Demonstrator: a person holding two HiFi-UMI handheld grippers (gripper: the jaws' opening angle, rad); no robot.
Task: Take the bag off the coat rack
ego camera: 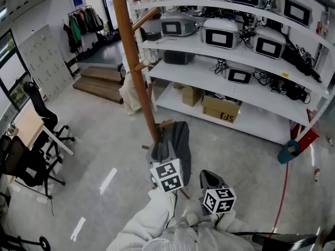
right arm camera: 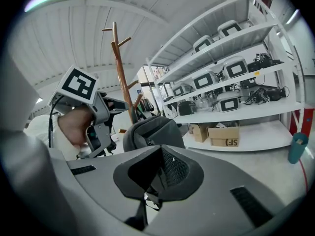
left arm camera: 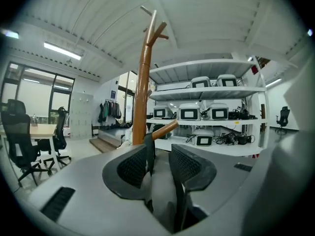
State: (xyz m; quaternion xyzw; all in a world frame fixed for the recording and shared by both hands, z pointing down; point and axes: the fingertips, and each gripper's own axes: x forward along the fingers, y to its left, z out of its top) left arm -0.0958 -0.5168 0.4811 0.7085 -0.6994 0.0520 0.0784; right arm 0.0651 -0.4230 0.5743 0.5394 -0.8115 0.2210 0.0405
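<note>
The wooden coat rack (ego camera: 135, 61) stands in front of the shelving, with its pole (left arm camera: 142, 82) straight ahead in the left gripper view. A dark grey bag (ego camera: 178, 140) hangs at the foot of the pole, just beyond my two grippers. My left gripper (ego camera: 166, 163) is at the bag; its jaws (left arm camera: 160, 154) stand apart, and a dark strap (left arm camera: 149, 154) runs through the gap. My right gripper (ego camera: 208, 177) is to the right of the bag. Its jaws (right arm camera: 160, 162) are closed on a black strap (right arm camera: 142, 210) that hangs below them, with the bag (right arm camera: 152, 132) right ahead.
White shelving (ego camera: 246, 61) with monitor-like devices and cardboard boxes (ego camera: 220, 107) fills the right. Wooden steps (ego camera: 102, 82) lie behind the rack. A desk (ego camera: 29, 124) and black office chairs (ego camera: 31, 166) stand at the left. A teal container (ego camera: 289, 150) and a red cable (ego camera: 282, 192) are on the floor at right.
</note>
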